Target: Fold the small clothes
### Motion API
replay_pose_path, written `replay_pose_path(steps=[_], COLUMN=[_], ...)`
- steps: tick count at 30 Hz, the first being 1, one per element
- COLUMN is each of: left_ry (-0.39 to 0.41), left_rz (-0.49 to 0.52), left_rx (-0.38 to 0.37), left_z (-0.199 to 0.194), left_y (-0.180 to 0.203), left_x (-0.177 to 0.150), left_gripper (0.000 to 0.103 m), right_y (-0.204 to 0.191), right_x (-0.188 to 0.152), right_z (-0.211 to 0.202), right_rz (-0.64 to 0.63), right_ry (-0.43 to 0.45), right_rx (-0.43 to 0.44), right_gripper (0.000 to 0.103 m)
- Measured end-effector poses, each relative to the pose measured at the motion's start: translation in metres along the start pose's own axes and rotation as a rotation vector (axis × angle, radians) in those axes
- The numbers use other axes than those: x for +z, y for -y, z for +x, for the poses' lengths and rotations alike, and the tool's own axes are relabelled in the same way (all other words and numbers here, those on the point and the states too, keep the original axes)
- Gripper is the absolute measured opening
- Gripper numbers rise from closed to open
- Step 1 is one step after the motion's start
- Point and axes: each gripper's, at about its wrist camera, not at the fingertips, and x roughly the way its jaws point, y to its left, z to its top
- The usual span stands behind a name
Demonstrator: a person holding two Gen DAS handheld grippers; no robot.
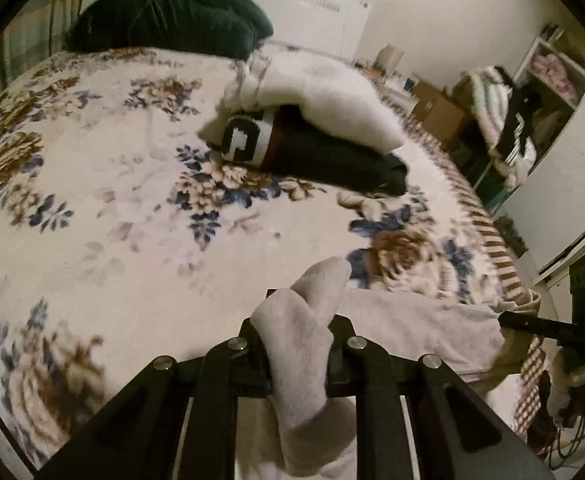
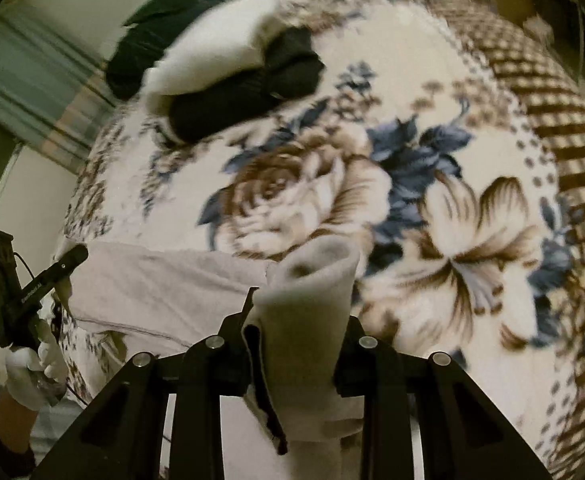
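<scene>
**Both grippers pinch a pale garment at the bed's edge**

Left wrist view: the left black two-finger gripper is clamped on a bunched fold of a pale grey-beige soft cloth garment, which stretches rightward across the cream floral fleece blanket toward the right black two-finger gripper, seen here only side-on at the far end of the cloth. A white-gloved hand grips that tool's handle. Farther up the bed sits a folded stack: a dark garment with a black-and-white patterned band beneath a white fluffy folded cloth, with dark green pillows behind.

From the right wrist view, the right gripper pinches a rolled-up corner of the same garment, the cloth standing up between its fingers. Left gripper shows at the cloth's opposite end, held by a white-gloved hand. Garment lies near the blanket's edge, spanning between both tools. The stack appears blurred at the top.
</scene>
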Motion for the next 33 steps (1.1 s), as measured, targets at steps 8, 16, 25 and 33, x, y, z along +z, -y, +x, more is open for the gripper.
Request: replay_pose_path(steps=[8,16,25,33], left_ry=[0.050,-0.037,0.117,-0.034], left_rz=[0.003,-0.147,-0.036,-0.036], left_rx=[0.028,0.060,0.092,0.124], left_z=[-0.070,-0.073,-0.045,0.068], left_y=[0.014,0.000,0.016,-0.020], left_x=[-0.115,-0.193,-0.082,-0.005], left_gripper=[0.014,0.014,0.014,0.014], right_y=[-0.038,-0.010,-0.014,0.009], right_x=[-0.114,-0.205,-0.090,0.019], right_z=[-0.041,-0.036,-0.035,0.040], right_rz=[-0.199,-0.109,-0.021,0.037], right_ry=[0.041,-0.077,0.083,0.034], right_rx=[-0.023,-0.034,-0.069,-0.140], right_gripper=[0.030,0.030,0.029,0.029])
